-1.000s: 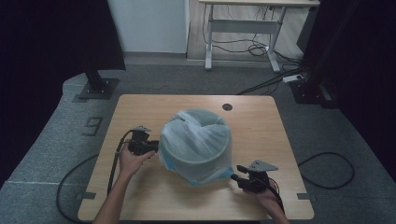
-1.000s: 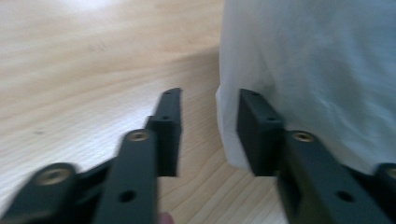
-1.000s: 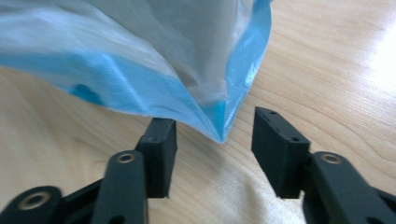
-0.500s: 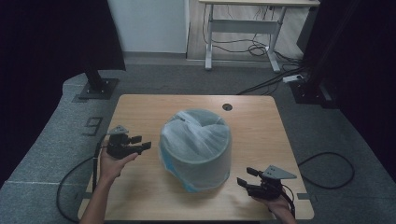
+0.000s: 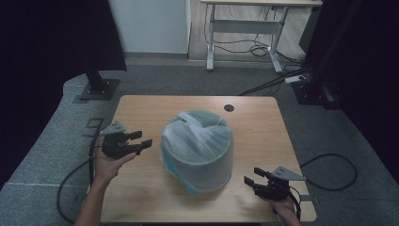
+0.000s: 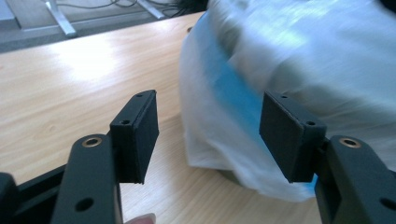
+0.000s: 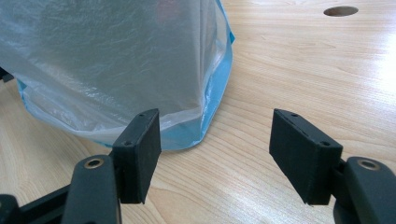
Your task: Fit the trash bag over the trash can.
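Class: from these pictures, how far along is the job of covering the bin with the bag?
Done: the plastic bag already drapes over the upturned bin, its blue hem reaching the table. In hand: nothing; the left claw and right claw are open, apart from it. Left: apparently nothing more.

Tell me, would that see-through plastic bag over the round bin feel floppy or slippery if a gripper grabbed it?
The thin, crinkled see-through plastic bag probably feels floppy: its blue-edged hem sags loosely onto the wooden table. Its shiny surface suggests it may slip between flat pads. The round grey bin beneath looks wide and low, so a push would likely slide it rather than tip it.
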The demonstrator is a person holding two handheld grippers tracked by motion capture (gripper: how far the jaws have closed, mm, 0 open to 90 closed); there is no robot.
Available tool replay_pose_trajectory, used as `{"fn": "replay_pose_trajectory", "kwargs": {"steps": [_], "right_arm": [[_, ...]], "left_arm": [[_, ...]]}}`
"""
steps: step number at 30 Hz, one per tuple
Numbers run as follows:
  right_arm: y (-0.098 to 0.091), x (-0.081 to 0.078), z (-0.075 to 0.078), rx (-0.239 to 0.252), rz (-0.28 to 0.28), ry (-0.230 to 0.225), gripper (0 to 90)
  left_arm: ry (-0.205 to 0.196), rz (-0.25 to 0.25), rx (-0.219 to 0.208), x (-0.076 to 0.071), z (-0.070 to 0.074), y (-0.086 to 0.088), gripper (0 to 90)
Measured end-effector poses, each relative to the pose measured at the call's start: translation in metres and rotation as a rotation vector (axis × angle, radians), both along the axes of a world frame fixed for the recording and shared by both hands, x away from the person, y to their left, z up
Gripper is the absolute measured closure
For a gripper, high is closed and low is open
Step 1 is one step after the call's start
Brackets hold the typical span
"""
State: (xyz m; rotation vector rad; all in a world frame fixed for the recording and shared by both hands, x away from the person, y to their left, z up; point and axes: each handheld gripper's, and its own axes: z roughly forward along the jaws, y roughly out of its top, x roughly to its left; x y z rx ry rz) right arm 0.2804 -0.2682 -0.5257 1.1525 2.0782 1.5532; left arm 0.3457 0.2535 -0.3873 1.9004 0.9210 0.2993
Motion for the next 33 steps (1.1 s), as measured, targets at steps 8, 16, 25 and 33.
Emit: {"fn": "replay_pose_trajectory", "kwargs": {"steps": [8, 16, 25, 33], "right_arm": [[0.0, -0.001, -0.001, -0.003, 0.006, 0.004, 33.1], [-0.002, -0.004, 0.0, 0.002, 0.001, 0.003, 33.1], [-0.009, -0.007, 0.0, 0.007, -0.021, 0.013, 33.1], [-0.008, -0.007, 0.0, 0.002, -0.021, 0.021, 33.1]], "left_arm": [[-0.024, -0.091, 0.035, 0.0, 0.032, -0.032, 36.1], [0.009, -0.163, 0.103, 0.014, 0.041, -0.073, 35.4], [0.02, -0.191, 0.152, 0.017, 0.045, -0.094, 35.4], [0.08, -0.188, 0.219, 0.033, 0.044, -0.115, 35.4]]}}
